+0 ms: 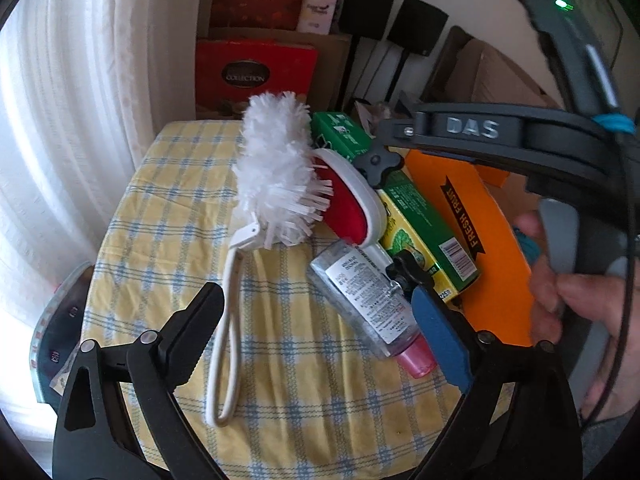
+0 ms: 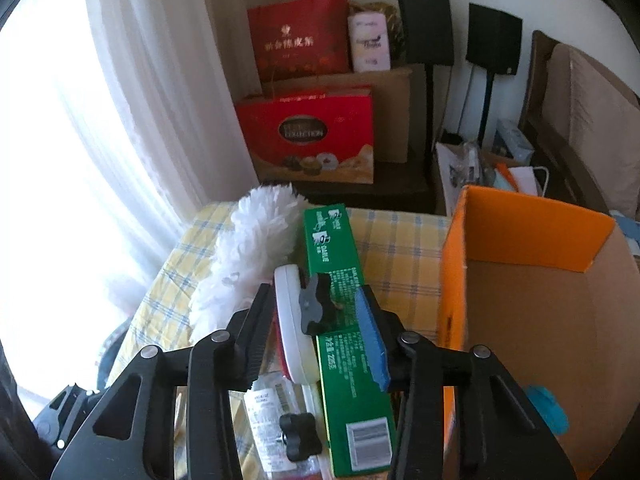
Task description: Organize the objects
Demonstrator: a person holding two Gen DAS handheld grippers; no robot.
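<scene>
On the yellow checked tablecloth [image 1: 168,240] lie a white fluffy duster [image 1: 276,160] with a loop handle [image 1: 228,340], a white and red brush [image 1: 352,196], a clear bottle with a pink cap [image 1: 360,292] and two green boxes [image 1: 424,220] [image 1: 340,132]. My left gripper [image 1: 314,292] is open, straddling the loop handle and the bottle without touching either. My right gripper [image 2: 314,296] has its jaws narrowed around the brush [image 2: 292,320]. Its black finger sits at the brush's edge, and its blue pad [image 2: 372,340] lies over a green box [image 2: 352,392], apart from the brush.
An open orange cardboard box [image 2: 520,280] stands at the table's right side. Behind the table are red gift boxes [image 2: 308,132], brown cartons and two black speakers on stands [image 2: 424,28]. A white curtain [image 2: 140,120] hangs at the left. A hand [image 1: 568,292] holds the right gripper's handle.
</scene>
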